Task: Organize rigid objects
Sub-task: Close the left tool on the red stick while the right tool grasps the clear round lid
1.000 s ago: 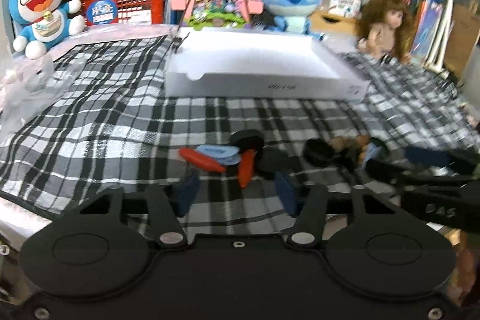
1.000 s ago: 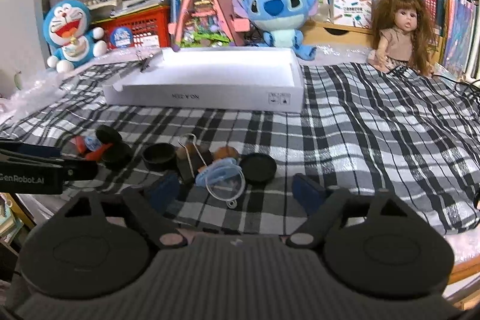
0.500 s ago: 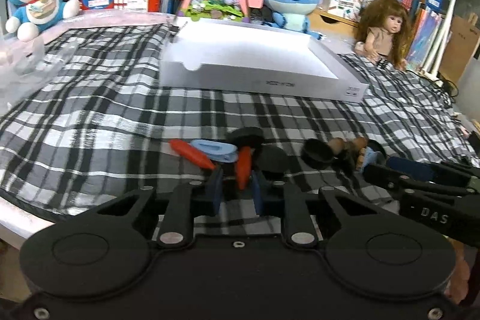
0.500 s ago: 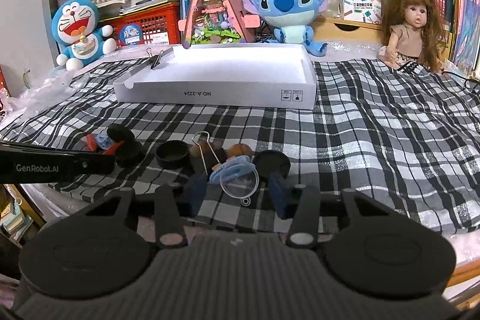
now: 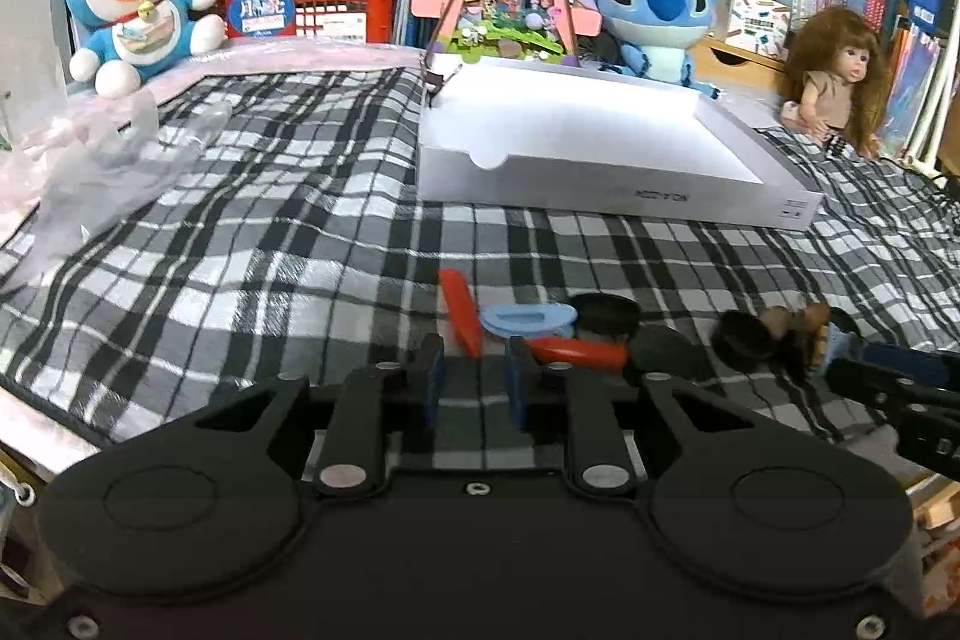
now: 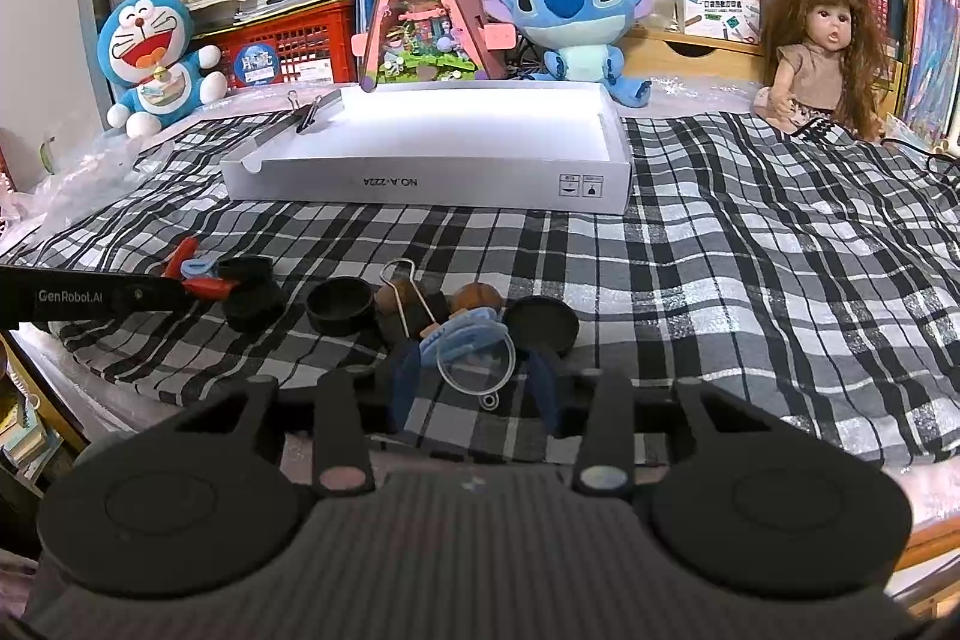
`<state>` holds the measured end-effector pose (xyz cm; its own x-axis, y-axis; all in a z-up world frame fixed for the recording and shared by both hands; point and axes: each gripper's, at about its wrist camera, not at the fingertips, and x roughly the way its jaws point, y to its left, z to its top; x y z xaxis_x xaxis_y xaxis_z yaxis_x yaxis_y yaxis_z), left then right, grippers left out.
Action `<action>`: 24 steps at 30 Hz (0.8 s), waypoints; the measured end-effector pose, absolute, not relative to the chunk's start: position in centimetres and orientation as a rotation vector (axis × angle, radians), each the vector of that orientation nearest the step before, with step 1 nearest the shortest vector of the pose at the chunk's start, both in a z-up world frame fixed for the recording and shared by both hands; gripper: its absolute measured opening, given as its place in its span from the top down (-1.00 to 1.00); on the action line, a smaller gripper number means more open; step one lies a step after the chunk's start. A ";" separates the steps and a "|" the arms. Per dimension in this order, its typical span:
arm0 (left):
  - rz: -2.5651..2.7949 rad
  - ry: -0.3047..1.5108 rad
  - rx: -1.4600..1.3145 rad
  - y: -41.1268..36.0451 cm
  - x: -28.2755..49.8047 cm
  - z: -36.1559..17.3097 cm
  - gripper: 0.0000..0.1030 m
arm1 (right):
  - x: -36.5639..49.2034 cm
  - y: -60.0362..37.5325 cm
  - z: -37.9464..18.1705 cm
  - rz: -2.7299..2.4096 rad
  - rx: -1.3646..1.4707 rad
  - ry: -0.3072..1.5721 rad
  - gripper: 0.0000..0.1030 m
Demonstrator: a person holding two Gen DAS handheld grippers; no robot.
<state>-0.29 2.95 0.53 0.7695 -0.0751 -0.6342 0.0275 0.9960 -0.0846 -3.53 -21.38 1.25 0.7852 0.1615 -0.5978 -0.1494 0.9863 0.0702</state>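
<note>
On the plaid cloth lies a row of small pieces. My left gripper [image 5: 474, 382] is shut, with the near end of a red piece [image 5: 459, 313] between its blue pads. A second red piece [image 5: 576, 352] lies sideways just right of it, next to a light-blue piece [image 5: 528, 319] and black caps [image 5: 603, 319]. The jaws of my right gripper [image 6: 474, 388] are closing. A clear round piece [image 6: 477, 358] on a light-blue part lies between them, with narrow gaps to both pads. The left gripper [image 6: 179, 293] also shows at the left of the right wrist view.
An open white box [image 6: 420, 178] stands behind the pieces, with a binder clip [image 6: 306, 115] on its left rim. Black caps [image 6: 339, 304], brown pieces [image 6: 477, 295] and a wire clip lie ahead of the right gripper. Plush toys, a doll [image 6: 816, 58] and books line the back. Crumpled clear plastic [image 5: 102, 160] lies at the left.
The left gripper closed, then slid left along the row. The red piece at its tips now points away, and the other red piece has turned sideways. The right jaws narrowed around the clear round piece.
</note>
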 end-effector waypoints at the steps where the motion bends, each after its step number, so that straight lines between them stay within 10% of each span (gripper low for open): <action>1: -0.049 0.688 -0.068 3.0 -0.1 0.5 0.55 | -3.5 -21.4 1.2 0.164 0.021 0.647 0.10; 9: -0.074 0.656 -0.076 3.0 -1.1 0.9 0.13 | -3.6 -21.6 1.2 0.159 0.029 0.650 0.10; 24: -0.243 0.580 0.057 0.7 -2.7 1.0 0.01 | -3.6 -21.3 1.2 0.164 0.000 0.654 0.08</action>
